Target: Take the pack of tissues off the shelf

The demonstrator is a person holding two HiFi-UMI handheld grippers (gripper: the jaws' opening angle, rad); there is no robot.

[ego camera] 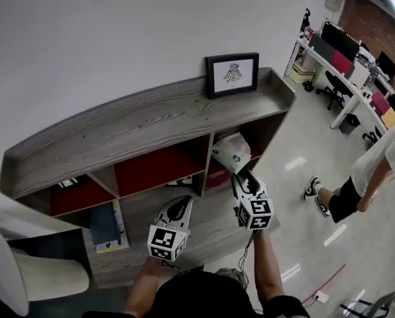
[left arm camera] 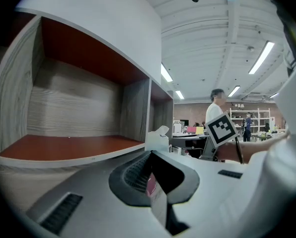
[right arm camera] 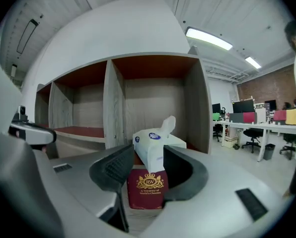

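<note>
The white pack of tissues [ego camera: 230, 152] sits in the upper right cubby of the grey wooden shelf [ego camera: 144, 121]. In the right gripper view the pack of tissues [right arm camera: 155, 145] rests on a dark red book [right arm camera: 149, 187], one tissue sticking up from its top. My right gripper [right arm camera: 148, 165] is open, with a jaw on each side of the pack's near end and the pads not pressing on it. In the head view the right gripper [ego camera: 246, 179] sits just before that cubby. My left gripper [ego camera: 179, 207] hangs lower and to the left, shut and empty [left arm camera: 149, 175].
A framed picture [ego camera: 232, 74] stands on the shelf top. Books [ego camera: 108, 227] fill a lower left cubby. A person [ego camera: 376, 171] stands on the floor to the right, near desks and chairs [ego camera: 343, 65]. A white chair [ego camera: 25, 270] is at the left.
</note>
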